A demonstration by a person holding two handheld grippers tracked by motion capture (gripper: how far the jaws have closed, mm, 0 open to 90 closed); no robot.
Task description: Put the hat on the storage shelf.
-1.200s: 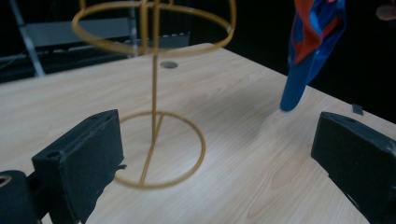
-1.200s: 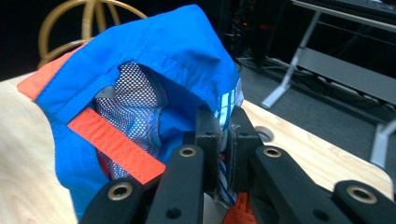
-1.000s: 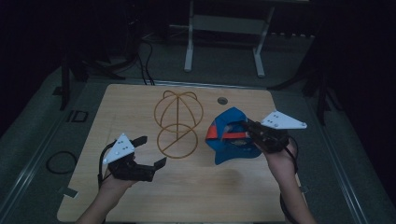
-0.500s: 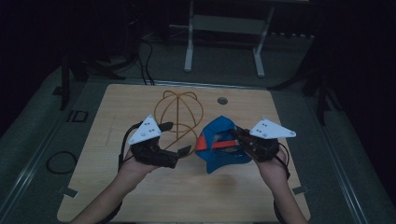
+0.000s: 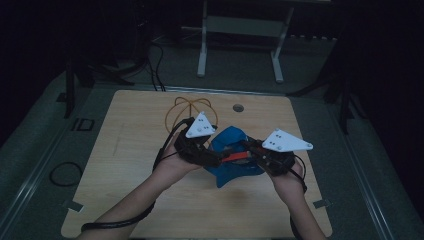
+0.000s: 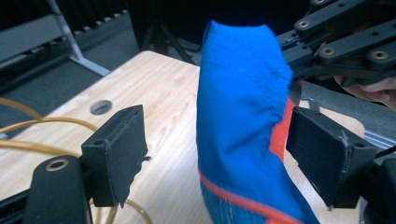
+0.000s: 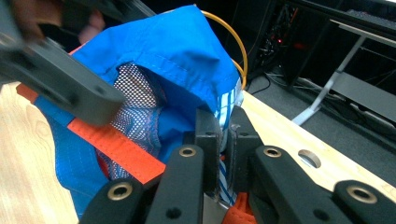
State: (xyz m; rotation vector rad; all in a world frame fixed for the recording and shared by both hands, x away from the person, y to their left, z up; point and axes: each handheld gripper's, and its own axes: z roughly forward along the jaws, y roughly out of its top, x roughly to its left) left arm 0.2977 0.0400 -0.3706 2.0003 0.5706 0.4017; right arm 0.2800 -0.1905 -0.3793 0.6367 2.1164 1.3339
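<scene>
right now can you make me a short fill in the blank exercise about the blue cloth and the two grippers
1. The blue cloth garment with orange trim is clamped in the shut jaws of the ____ gripper.
2. The left gripper has the cloth between its jaws, and its left pad stands ____ from the cloth.
3. The thin loop behind the cloth on the light wooden table is ____ in colour.

Missing words: right; apart; yellow

We see a yellow wire hoop (image 5: 189,111) lying on the wooden tabletop (image 5: 125,165) near a round hole (image 5: 238,107); a metal stand (image 5: 239,35) stands on the floor beyond.
</scene>
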